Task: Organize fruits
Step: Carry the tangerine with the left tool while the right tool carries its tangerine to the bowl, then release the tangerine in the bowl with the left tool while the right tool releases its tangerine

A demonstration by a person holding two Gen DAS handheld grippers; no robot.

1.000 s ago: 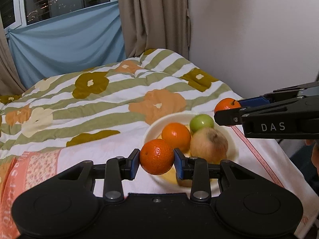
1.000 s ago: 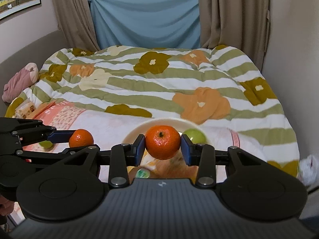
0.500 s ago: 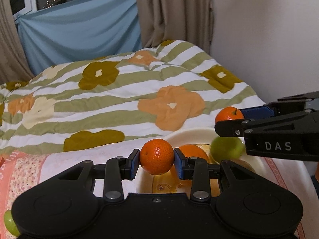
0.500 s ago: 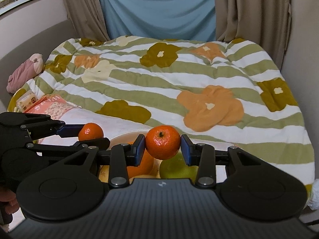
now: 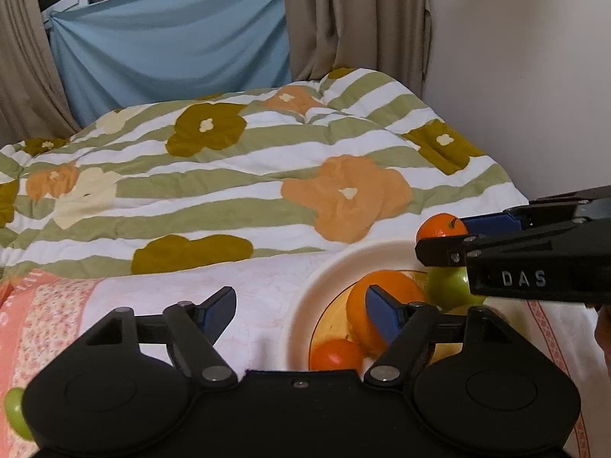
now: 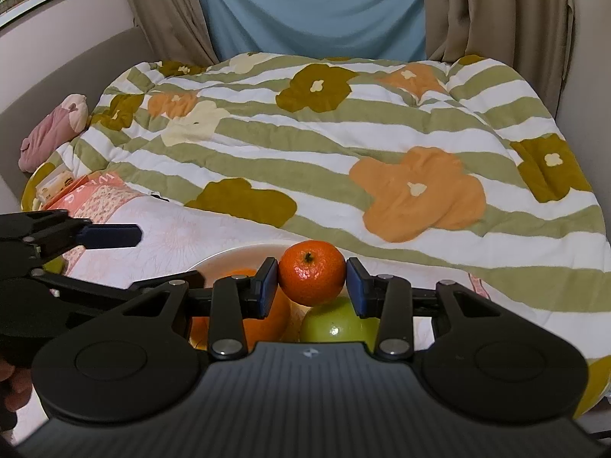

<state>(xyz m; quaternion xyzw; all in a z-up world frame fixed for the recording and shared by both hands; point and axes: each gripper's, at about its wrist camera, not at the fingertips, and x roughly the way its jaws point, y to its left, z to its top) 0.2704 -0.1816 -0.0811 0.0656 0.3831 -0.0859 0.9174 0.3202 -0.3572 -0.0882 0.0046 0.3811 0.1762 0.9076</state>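
A cream bowl sits on the bed and holds a large orange, a small tangerine and a green apple. My left gripper is open and empty, just above the bowl's left rim. My right gripper is shut on a tangerine and holds it above the bowl, over the green apple and the orange. That held tangerine also shows in the left wrist view. The left gripper's finger shows in the right wrist view.
A flowered striped quilt covers the bed. A pink patterned cloth lies at the front left. Another green fruit lies at the far left edge. A wall stands to the right.
My left gripper has opened and let go of its tangerine, which now lies in the bowl. Both grippers have moved closer over the bowl. The right gripper still holds its tangerine.
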